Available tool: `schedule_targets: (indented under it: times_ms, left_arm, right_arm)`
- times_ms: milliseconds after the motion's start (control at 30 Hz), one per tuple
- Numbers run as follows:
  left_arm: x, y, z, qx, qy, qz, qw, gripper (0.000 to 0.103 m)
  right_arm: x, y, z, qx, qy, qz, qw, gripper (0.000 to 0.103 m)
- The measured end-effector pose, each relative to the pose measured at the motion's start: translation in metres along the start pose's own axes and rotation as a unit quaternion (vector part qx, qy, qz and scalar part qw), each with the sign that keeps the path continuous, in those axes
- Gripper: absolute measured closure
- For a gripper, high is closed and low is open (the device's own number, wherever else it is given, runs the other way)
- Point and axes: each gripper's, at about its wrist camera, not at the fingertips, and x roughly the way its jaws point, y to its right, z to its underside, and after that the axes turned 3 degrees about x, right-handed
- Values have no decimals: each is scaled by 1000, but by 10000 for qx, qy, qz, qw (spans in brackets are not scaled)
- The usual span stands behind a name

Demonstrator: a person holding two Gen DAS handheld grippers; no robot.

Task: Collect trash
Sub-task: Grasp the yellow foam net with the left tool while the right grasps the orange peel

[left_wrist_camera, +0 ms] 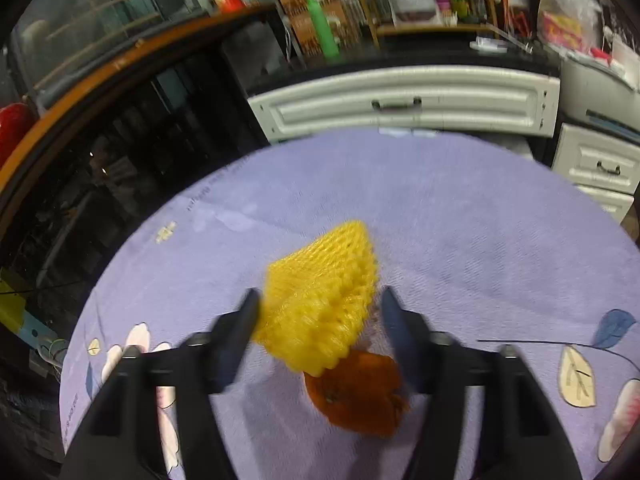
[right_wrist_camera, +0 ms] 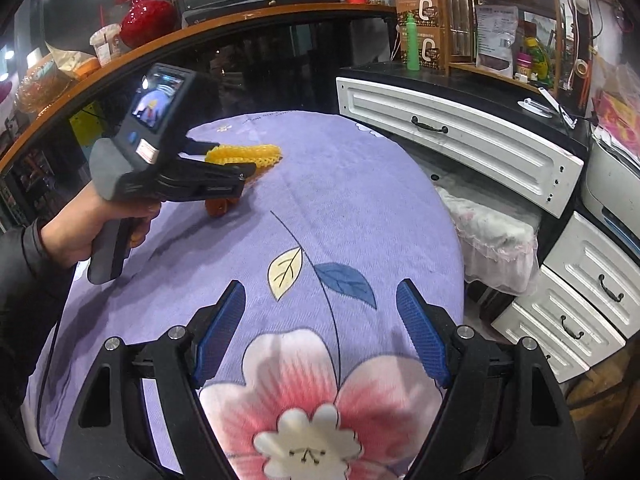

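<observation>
Trash on the round table: two pieces, one yellow foam net and one piece of orange peel, lying together on the purple flowered cloth. Net partly over the peel, both toward the table's left side as seen from the right wrist view, net at, peel at.

Left gripper spread wide around the net, one finger just touching its left edge, the other apart from it; nothing clamped. Peel just below and behind the net, between the finger bases.

Right gripper also wide apart, holding nothing, over the printed flower near the close edge of the table, well apart from the trash.

Bare cloth between the two grippers and beyond the net to the far edge. White drawer cabinet close along the right rim; dark curved counter behind the far rim.
</observation>
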Motion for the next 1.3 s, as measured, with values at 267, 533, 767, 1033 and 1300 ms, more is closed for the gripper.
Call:
schedule_targets:
  times_ms: [267, 533, 767, 1033, 1300]
  left_arm:
    - [-12, -30, 12, -652, 243, 142, 9975, 85]
    - [-55, -66, 39, -1460, 612, 204, 9872, 85]
    - [-86, -75, 63, -1684, 872, -49, 9819, 85]
    - [-87, -81, 76, -1704, 945, -186, 9807, 85]
    - [-81, -96, 89, -1960, 836, -150, 9769, 85]
  right_arm:
    - [26, -24, -15, -161, -54, -178, 9997, 25]
    - [56, -55, -45, -212, -170, -473, 9985, 25]
    - [101, -94, -64, -566, -473, -447, 9963, 25]
    - [151, -122, -76, -863, -787, -293, 9927, 30]
    - [172, -133, -76, -1060, -822, 56, 9910, 55]
